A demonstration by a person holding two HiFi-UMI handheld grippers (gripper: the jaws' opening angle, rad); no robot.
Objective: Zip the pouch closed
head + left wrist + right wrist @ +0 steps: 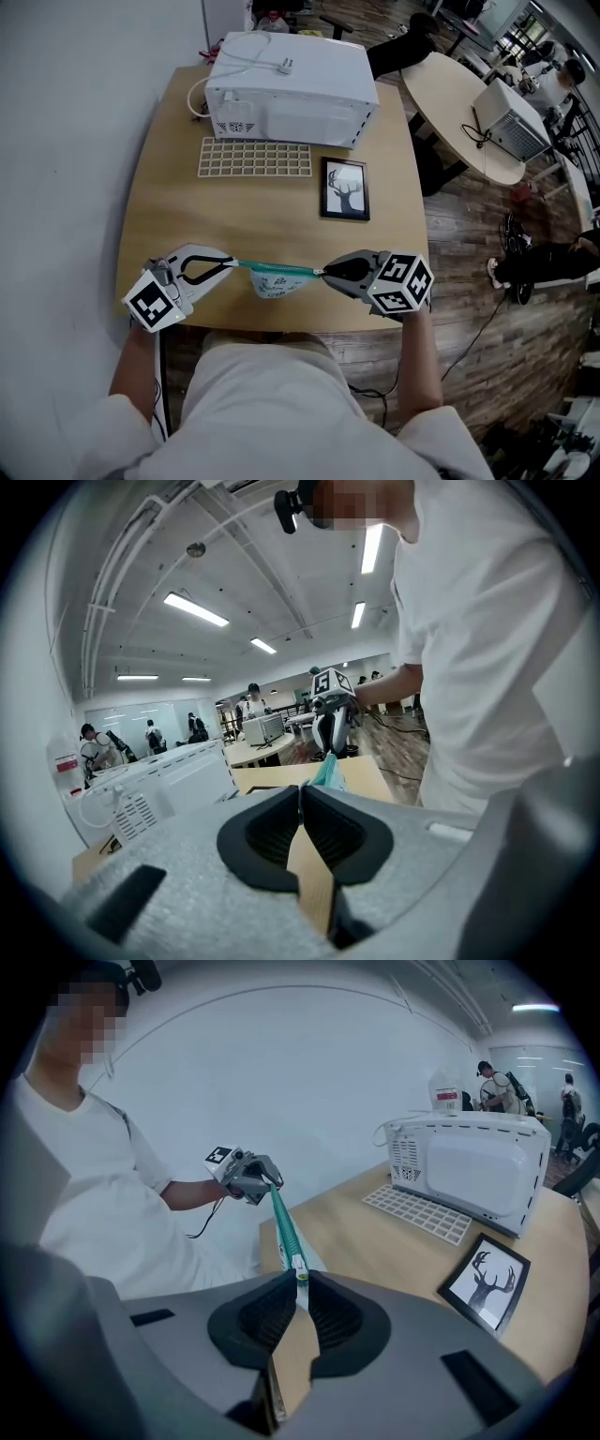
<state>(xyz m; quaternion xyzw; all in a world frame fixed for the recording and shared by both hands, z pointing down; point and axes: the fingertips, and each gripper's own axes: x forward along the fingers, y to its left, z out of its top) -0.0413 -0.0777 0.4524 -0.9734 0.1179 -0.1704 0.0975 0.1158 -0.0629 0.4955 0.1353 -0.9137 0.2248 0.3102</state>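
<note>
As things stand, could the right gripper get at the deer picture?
Probably yes: only table top separates the right gripper from the deer picture. But it is shut on the pouch, so it must let go first.

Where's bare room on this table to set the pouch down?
Bare wood between the grid rack, picture frame and pouch, and along the left edge of the table. The microwave crowds the far end.

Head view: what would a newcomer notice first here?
A pouch with a teal zip hangs stretched between the left gripper and the right gripper, each shut on one end, near the table's front edge. Behind it sit a white microwave and a framed deer picture.
</note>
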